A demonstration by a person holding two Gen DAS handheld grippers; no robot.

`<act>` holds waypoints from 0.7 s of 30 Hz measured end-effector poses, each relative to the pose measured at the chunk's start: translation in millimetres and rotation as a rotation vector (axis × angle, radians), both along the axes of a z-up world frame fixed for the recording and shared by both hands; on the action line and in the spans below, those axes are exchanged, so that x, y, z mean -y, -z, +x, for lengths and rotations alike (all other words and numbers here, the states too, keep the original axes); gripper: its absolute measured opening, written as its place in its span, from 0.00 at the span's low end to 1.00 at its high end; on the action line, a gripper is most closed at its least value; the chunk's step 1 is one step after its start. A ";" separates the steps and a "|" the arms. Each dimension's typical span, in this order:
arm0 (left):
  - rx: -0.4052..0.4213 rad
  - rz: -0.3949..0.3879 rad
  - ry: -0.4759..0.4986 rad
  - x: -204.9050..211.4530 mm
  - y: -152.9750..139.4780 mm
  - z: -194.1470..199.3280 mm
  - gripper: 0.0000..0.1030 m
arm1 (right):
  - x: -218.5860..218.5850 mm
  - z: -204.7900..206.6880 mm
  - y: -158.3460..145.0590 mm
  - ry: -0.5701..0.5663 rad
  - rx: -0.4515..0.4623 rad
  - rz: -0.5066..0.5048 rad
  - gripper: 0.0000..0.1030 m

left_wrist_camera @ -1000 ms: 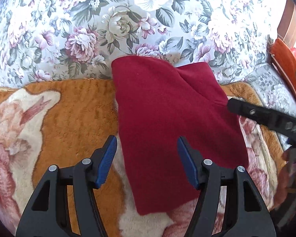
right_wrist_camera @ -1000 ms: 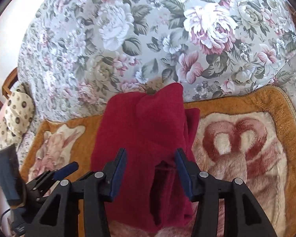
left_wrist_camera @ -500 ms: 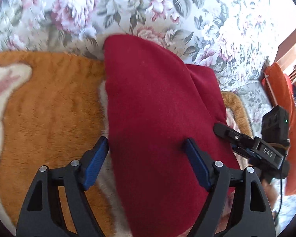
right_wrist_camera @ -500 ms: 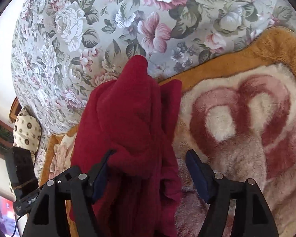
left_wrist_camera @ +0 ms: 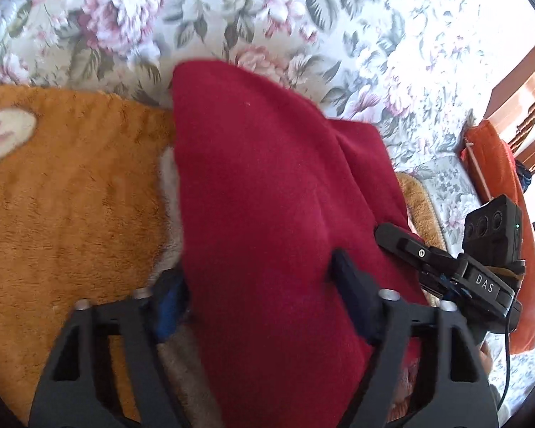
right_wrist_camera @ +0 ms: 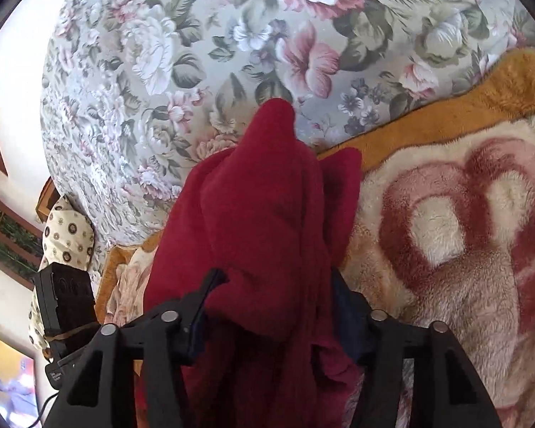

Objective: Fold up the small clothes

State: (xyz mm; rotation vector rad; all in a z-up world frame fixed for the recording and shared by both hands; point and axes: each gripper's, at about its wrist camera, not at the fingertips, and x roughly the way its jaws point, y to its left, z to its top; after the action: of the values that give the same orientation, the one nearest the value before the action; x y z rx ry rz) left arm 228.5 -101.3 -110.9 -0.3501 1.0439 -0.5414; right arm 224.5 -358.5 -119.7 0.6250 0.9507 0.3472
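Observation:
A dark red fleece garment [left_wrist_camera: 260, 196] lies folded lengthwise on an orange and cream plush blanket [left_wrist_camera: 71, 196]. My left gripper [left_wrist_camera: 256, 303] is open, its jaws straddling the garment's near end, with the cloth lying between and over them. My right gripper [right_wrist_camera: 274, 306] is also open around the garment [right_wrist_camera: 264, 221] from the other side, where the cloth is bunched into a raised ridge. The right gripper also shows in the left wrist view [left_wrist_camera: 442, 267], at the garment's right edge. Neither pair of jaws is closed on the cloth.
A floral cushion [left_wrist_camera: 232, 28] stands behind the blanket. An orange cushion [left_wrist_camera: 495, 178] and wooden furniture are at the far right. A spotted cream pillow [right_wrist_camera: 67, 232] lies at the left in the right wrist view. The blanket's heart pattern [right_wrist_camera: 463, 232] spreads to the right.
Both grippers have moved forward and lower onto the garment, so the cloth now sits between their jaws. The garment has bunched up higher on the right gripper's side.

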 end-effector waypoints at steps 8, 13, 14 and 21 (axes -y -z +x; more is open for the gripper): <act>0.044 0.030 0.030 -30.6 -52.7 -48.3 0.56 | -36.8 -43.4 -44.8 -0.093 0.057 -0.015 0.47; 0.002 0.080 0.043 -60.5 -56.0 -96.8 0.56 | -58.3 -83.7 -44.0 -0.139 0.025 0.029 0.46; -0.009 0.088 0.043 -64.3 -53.7 -105.0 0.56 | -63.3 -92.2 -42.3 -0.150 0.016 0.025 0.46; -0.010 0.191 0.007 -72.3 -40.4 -134.8 0.63 | -64.5 -119.8 -21.9 -0.130 -0.098 -0.037 0.49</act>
State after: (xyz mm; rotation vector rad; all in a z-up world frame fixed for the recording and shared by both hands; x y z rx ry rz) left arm 93.7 -28.9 -70.5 -0.1813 1.0976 -0.4426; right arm 104.7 -294.0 -97.7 0.5515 1.0921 0.4164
